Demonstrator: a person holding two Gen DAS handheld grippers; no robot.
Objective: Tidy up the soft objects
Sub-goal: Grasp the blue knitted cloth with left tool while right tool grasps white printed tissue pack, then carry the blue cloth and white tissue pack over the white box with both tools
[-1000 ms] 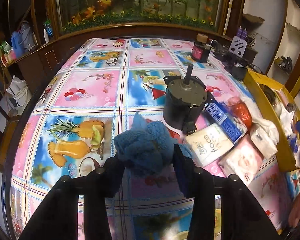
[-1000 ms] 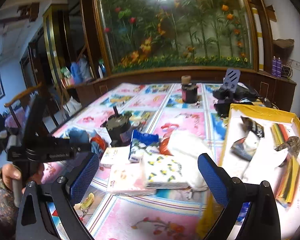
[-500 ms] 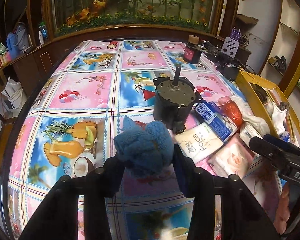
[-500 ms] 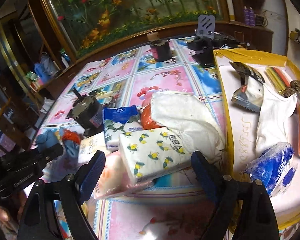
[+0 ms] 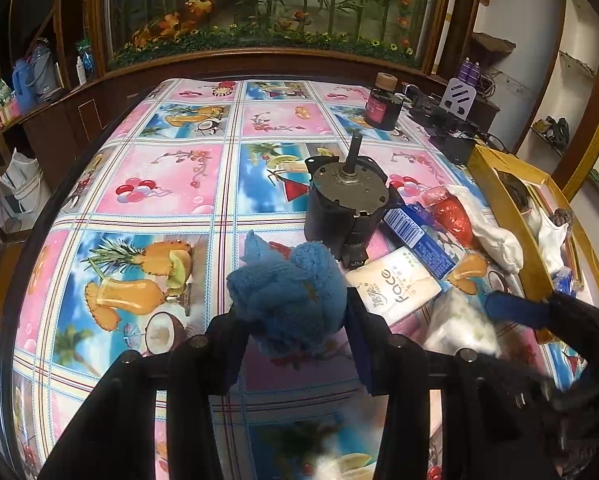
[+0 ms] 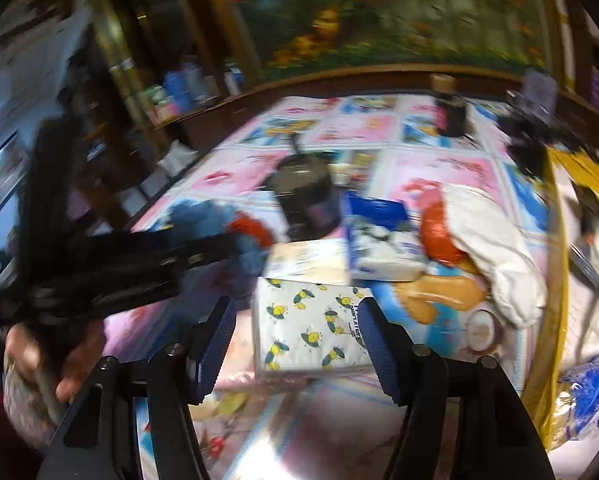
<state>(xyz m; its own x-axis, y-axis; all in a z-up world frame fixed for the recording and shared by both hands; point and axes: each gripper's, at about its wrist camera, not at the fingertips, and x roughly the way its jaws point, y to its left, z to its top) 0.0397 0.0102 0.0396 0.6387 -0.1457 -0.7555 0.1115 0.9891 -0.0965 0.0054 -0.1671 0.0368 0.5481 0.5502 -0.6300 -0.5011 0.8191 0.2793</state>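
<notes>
Right gripper (image 6: 295, 344) now sitting low over the lemon-print tissue pack (image 6: 311, 328), having dropped in from a higher, wider view half a second back; jaws closing, pack lying between them. Right pad looking at or near the pack's edge, left pad still apart from it, so not yet gripping. View blurred, exact contact hard to call. Meaning for the task: next soft item being picked, likely headed for the yellow box (image 6: 555, 264) just to the right.

Left gripper (image 5: 295, 320) holding in place as before, jaws clenched on the blue fuzzy cloth (image 5: 287, 296), cloth bulging up above the pads, lifted off the worktop (image 5: 171, 184).

Pack lying flat on the worktop, nearest of the pile, touching the white "face" tissue pack (image 5: 395, 284) behind it. Blue tissue pack (image 6: 379, 240), orange bag (image 6: 439, 236) and white cloth (image 6: 495, 248) waiting further back. Black motor (image 5: 347, 204) standing upright behind, not soft, probably to be left.

Risk: pink pack underneath possibly dragging along with the grab.
</notes>
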